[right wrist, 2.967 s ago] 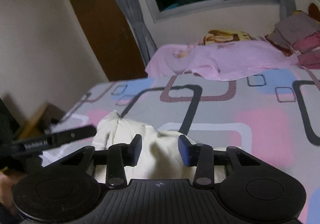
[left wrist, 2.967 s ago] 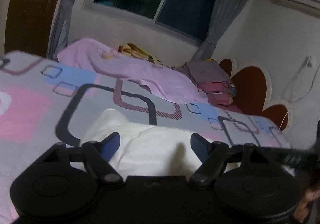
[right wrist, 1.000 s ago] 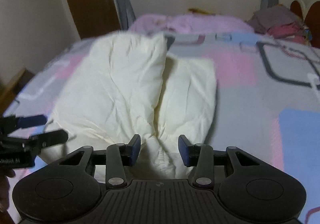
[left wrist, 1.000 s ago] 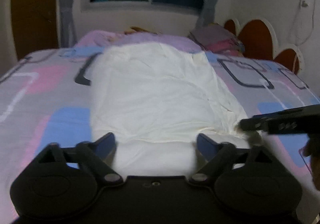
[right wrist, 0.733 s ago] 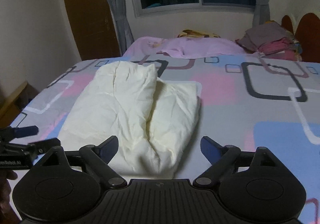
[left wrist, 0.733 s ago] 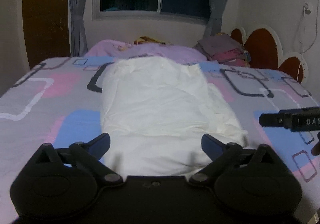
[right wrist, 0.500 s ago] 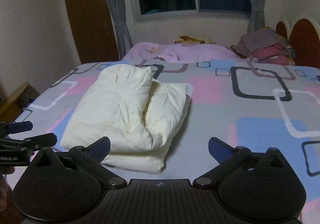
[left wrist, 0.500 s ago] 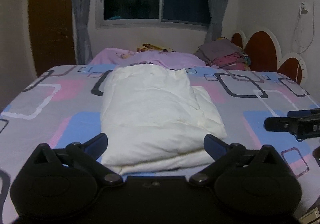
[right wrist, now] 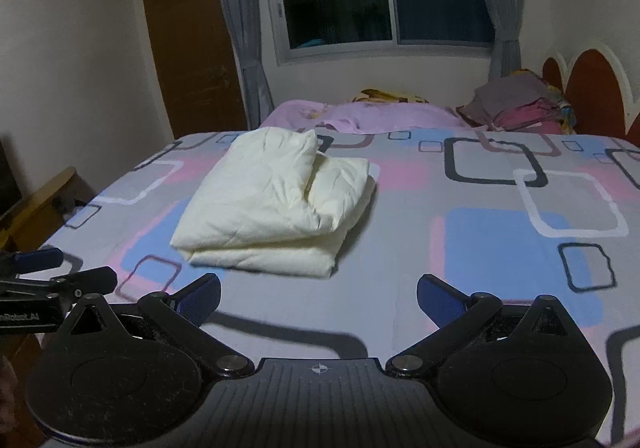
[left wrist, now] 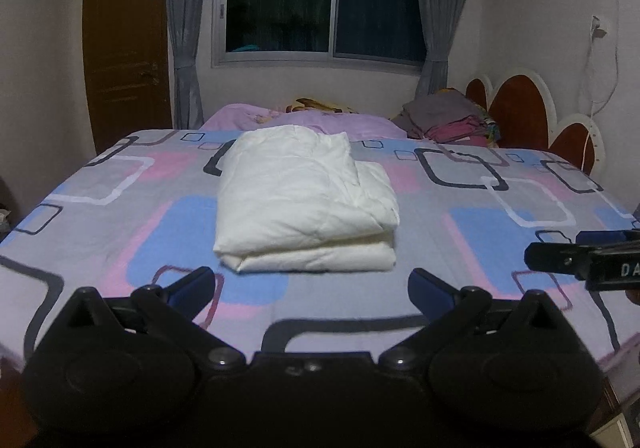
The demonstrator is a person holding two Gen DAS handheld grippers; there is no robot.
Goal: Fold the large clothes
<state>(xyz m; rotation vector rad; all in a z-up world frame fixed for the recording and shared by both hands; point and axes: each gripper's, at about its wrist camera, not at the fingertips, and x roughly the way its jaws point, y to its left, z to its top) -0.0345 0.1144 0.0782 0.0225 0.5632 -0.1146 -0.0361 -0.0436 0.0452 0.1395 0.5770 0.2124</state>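
A cream-white garment [left wrist: 304,204] lies folded into a thick rectangle on the patterned bedsheet [left wrist: 500,208]; it also shows in the right wrist view [right wrist: 276,204]. My left gripper [left wrist: 312,288] is open and empty, held back from the garment near the bed's front edge. My right gripper [right wrist: 319,298] is open and empty, also apart from the garment. The right gripper's fingers [left wrist: 560,256] show at the right edge of the left wrist view. The left gripper's fingers [right wrist: 60,280] show at the left edge of the right wrist view.
A pink cloth [left wrist: 304,120] lies along the far side of the bed. A stack of folded clothes [left wrist: 448,120] sits at the far right by the red headboard [left wrist: 520,104]. A wooden door [right wrist: 192,56] and low wooden furniture [right wrist: 40,200] stand left.
Both grippers were shut on the garment, laid it over in a fold, then opened and let go. Both have since drawn back from the folded garment toward the front edge.
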